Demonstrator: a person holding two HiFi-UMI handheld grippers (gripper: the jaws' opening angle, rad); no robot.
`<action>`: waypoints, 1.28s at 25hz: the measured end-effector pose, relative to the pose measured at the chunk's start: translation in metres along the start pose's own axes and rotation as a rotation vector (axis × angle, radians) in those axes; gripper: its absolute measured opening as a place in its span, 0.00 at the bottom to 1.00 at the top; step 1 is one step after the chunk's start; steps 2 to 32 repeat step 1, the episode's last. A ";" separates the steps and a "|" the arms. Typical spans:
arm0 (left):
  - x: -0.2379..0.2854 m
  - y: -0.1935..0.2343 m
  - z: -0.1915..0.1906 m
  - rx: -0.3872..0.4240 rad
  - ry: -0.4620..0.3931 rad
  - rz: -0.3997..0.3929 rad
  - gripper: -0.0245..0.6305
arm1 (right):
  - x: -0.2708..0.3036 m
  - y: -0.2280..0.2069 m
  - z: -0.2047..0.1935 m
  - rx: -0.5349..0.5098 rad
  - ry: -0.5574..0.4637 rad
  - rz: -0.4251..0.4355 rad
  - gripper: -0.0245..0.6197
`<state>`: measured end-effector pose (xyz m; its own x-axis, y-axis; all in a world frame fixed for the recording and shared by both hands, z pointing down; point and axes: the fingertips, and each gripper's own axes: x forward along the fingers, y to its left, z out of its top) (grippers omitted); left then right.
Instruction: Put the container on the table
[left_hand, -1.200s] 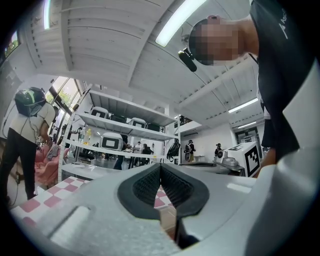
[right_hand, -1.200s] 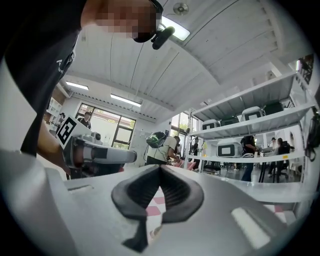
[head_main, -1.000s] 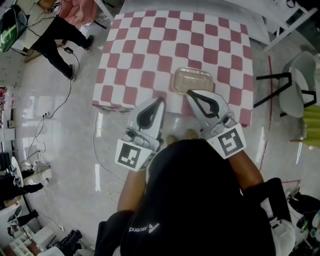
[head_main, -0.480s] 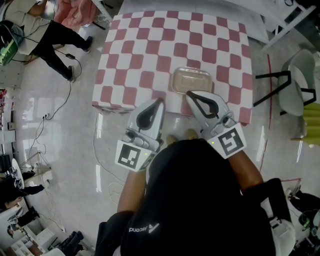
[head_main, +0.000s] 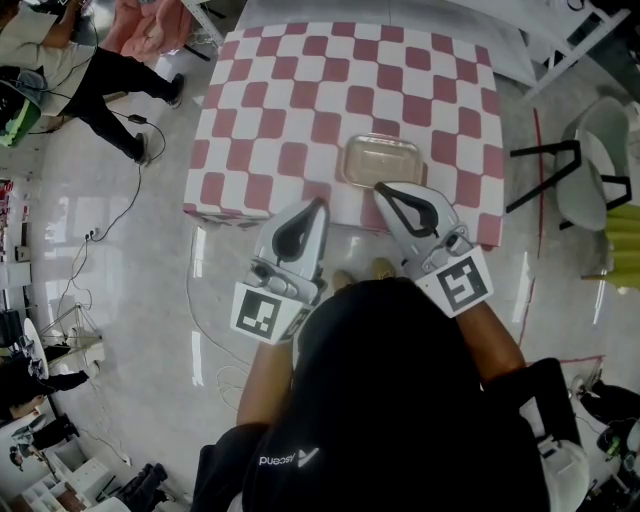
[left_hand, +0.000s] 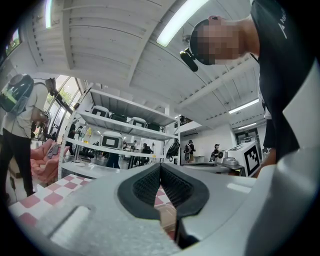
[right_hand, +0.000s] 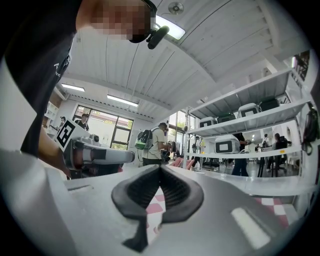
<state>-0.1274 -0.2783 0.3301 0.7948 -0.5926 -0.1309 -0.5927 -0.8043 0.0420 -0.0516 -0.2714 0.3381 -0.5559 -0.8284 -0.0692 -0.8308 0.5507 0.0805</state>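
A clear plastic container (head_main: 382, 162) rests on the pink-and-white checkered table (head_main: 300, 100), near its front edge. My right gripper (head_main: 379, 186) hovers just in front of the container, its tips over the near rim, jaws shut and holding nothing. My left gripper (head_main: 322, 201) hangs at the table's front edge, left of the container, also shut and empty. In the left gripper view the pads (left_hand: 172, 185) meet at the tip (left_hand: 160, 165). The right gripper view shows its tips (right_hand: 160, 168) closed too, with checkered cloth (right_hand: 155, 200) seen below.
A person (head_main: 100, 70) stands at the far left of the table, with cables on the floor. A chair (head_main: 590, 170) stands to the right. Shelving with boxes (left_hand: 120, 135) lines the back wall. My own head and body fill the lower head view.
Both grippers and the container have stayed in place. The person at the far left has shifted a little.
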 end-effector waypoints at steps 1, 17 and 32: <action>-0.001 0.000 -0.001 -0.002 0.002 0.001 0.05 | 0.000 0.001 0.000 -0.001 0.000 0.001 0.04; -0.001 0.000 -0.001 -0.002 0.002 0.001 0.05 | 0.000 0.001 0.000 -0.001 0.000 0.001 0.04; -0.001 0.000 -0.001 -0.002 0.002 0.001 0.05 | 0.000 0.001 0.000 -0.001 0.000 0.001 0.04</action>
